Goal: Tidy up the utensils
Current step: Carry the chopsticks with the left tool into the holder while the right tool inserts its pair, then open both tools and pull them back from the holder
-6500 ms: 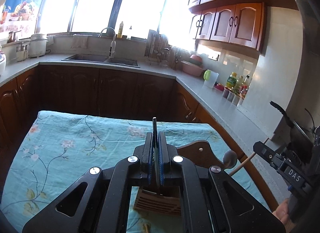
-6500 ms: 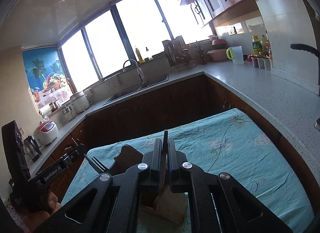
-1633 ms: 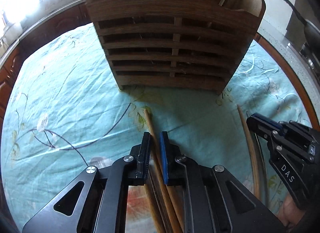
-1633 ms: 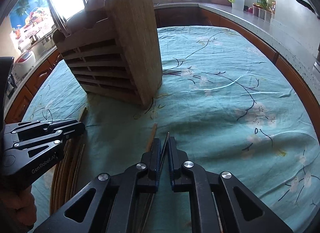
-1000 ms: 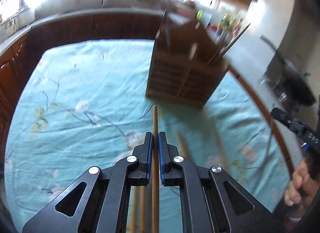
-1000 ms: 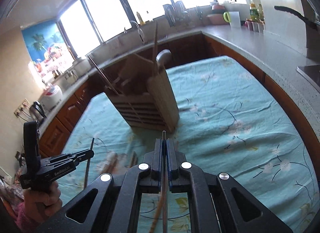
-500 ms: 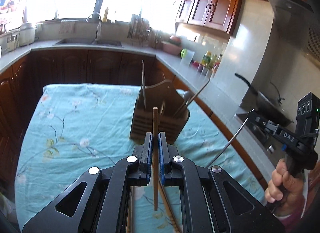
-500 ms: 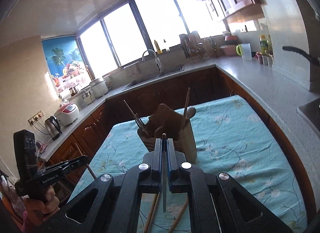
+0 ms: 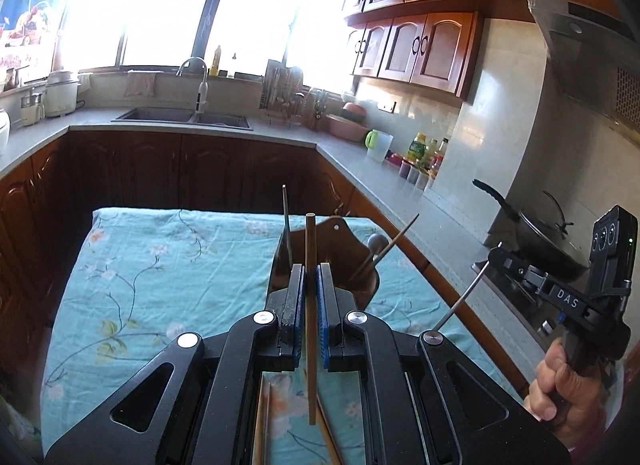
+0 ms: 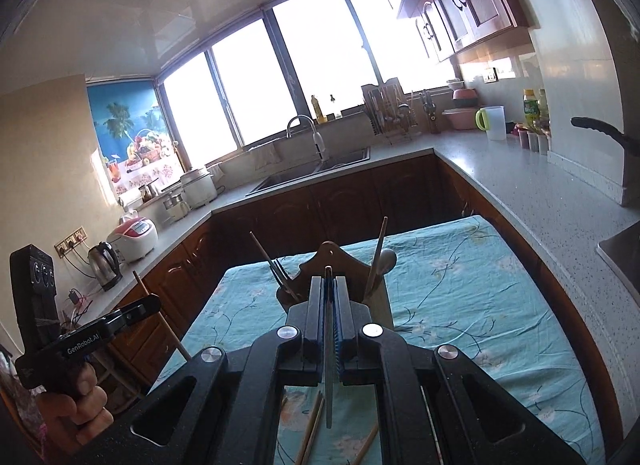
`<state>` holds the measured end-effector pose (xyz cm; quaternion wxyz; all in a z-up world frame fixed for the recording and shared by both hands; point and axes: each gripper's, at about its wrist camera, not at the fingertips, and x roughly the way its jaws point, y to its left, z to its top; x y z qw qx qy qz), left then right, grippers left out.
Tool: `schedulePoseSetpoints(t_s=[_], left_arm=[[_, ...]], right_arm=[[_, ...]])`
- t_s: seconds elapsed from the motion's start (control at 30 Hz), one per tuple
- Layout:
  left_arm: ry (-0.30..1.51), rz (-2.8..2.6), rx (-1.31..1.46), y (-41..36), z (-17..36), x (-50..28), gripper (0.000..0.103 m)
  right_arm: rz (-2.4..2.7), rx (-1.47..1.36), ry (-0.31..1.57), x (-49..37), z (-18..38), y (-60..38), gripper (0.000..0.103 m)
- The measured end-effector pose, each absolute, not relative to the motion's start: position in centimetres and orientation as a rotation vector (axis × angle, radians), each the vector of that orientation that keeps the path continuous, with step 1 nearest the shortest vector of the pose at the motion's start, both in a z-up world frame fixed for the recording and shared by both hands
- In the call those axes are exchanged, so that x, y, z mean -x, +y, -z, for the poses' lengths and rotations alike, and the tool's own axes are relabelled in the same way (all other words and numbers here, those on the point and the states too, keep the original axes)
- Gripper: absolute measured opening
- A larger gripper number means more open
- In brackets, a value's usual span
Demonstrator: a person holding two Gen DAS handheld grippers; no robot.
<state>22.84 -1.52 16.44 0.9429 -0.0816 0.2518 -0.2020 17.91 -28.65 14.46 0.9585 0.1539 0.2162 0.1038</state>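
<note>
Overhead, so to speak, both tools hang above a desk (image 9: 168, 265) draped in a turquoise cloth printed with pale flowers and thin branches. The left tool (image 9: 311, 277) is clenched on 1 wooden chopstick (image 9: 311, 305), which stands upright between its blue pads and sticks out above and below them. The right tool (image 10: 329, 289) grips a thin metal chopstick (image 10: 329, 385) the same way; from the left view that metal rod (image 9: 460, 301) slants down out of the right tool, whose handle a hand (image 9: 568, 385) clasps.

Just beyond the tools stands the wooden utensil holder (image 10: 332, 257) on the cloth, with several sticks and a round-headed spoon (image 10: 387, 258) leaning out of its compartments. More wooden chopsticks (image 10: 314, 433) lie loose on the cloth below the tools.

Around the desk runs a pale stone counter on dark wooden cabinets, with a sink (image 9: 182, 117) and curved tap under a wide, bright window. A rice cooker (image 10: 134, 239) and kettle (image 10: 105, 265) sit along the left counter; bottles (image 9: 424, 153), a jug and a pink bowl line the right, near a dark wok (image 9: 532, 233) under the hood.
</note>
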Motion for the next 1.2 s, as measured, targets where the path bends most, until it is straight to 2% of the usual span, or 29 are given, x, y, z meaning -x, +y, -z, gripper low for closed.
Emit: schedulePoseSetpoints(t_s=[0.7,0.9,1.2], left_arm=[[0.328,0.321,0.240,-3.0,-21.9,-32.4,0.005],[0.313,0.263,0.230,-4.5,-20.1,-35.0,0.005],[0.399,0.253,0.226,-5.1,-14.0,-35.5,0.005]], right_arm=[[-0.132,-0.291,0.285,-24.5,-19.3,-29.9,0.004],[-0.106,-0.269,0.276,-26.8,-18.0,-29.4,0.004],[-0.098,-0.253,0.329,-27.9,-13.5,-28.3,0.004]])
